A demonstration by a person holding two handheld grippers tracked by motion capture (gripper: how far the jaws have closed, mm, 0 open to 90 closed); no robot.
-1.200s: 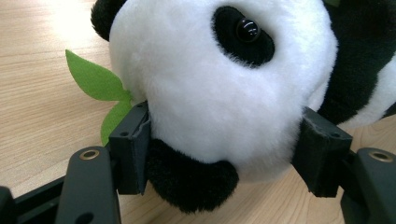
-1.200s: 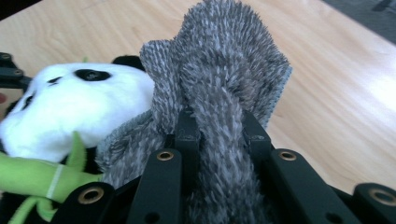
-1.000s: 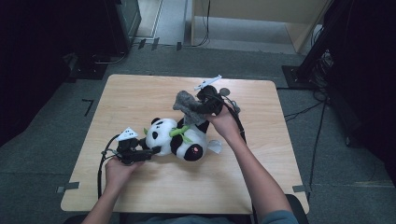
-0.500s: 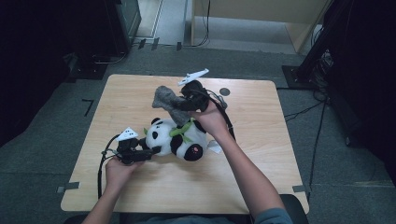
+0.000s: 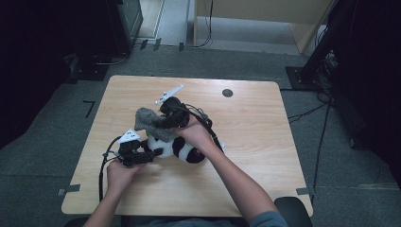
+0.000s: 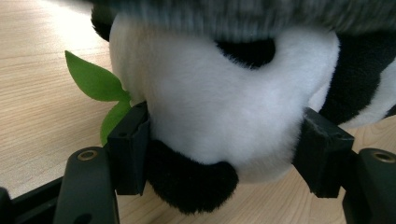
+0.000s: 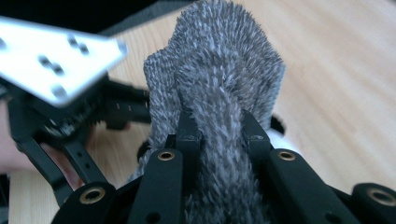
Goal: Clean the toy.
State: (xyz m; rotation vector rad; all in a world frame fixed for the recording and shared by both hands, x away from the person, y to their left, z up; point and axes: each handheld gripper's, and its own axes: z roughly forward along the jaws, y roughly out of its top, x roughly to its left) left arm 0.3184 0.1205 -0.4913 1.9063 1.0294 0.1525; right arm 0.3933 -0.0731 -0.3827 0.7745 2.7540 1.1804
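High view: no readable brand, label or writing. One wooden table [image 5: 265, 142], middle of frame. One plush panda [image 5: 182, 149], black and white, lies just left of centre. One grey fuzzy cloth [image 5: 147, 120] hangs above the panda's left end. Two grippers: left gripper [image 5: 142, 155] at the panda's left end, right gripper [image 5: 166, 120] above the panda, gripping the cloth. One dark round disc [image 5: 227, 92] sits in the tabletop, upper centre.

Left gripper view: no writing. Jaws partly open, both pads pressed on the panda's white head [image 6: 219, 93], centre of frame. Two green fabric leaves [image 6: 95, 84], left of frame, beside the head. Grey cloth along the top edge.

Right gripper view: no writing. Jaws nearly closed, pinching one fold of the grey cloth [image 7: 219, 107], centre of frame. Left gripper's grey plate [image 7: 56, 58], upper left.
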